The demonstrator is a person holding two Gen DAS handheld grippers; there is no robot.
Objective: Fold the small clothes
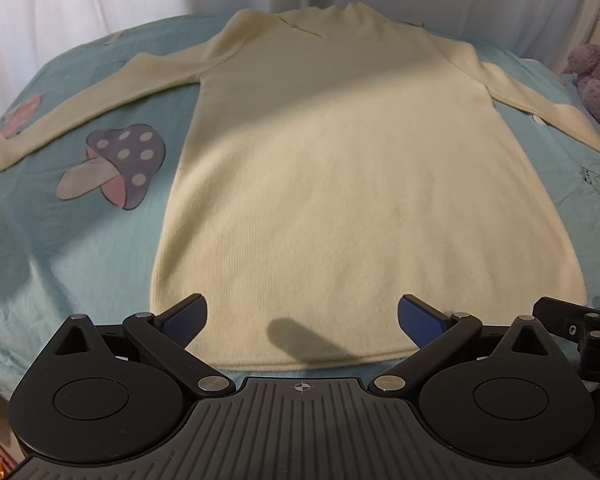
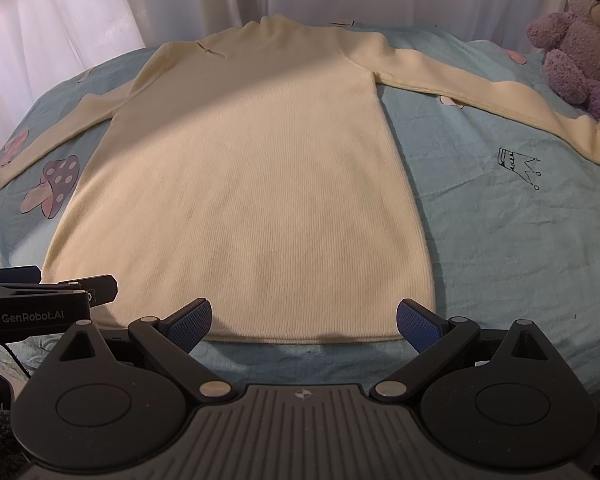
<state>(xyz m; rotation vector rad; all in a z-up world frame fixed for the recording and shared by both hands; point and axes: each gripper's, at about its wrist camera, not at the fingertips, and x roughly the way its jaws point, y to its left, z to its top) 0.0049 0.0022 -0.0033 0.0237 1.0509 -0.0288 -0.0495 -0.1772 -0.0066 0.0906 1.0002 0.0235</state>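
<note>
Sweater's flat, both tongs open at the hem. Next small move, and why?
Probably reach the left tongs to the left sleeve and fold it across the sweater: both sleeves lie spread out on the sheet, and both tongs are open and empty.

Bare sheet [image 2: 520, 240] flanks the flat sweater [image 2: 252, 200]; a plush bear [image 2: 580, 32] blocks the far right corner (touching the sleeve).

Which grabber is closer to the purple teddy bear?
Right. The right gripper is by the sweater's hem, with the teddy far ahead on its right. The left gripper sits further left along the hem, so it is farther.
</note>
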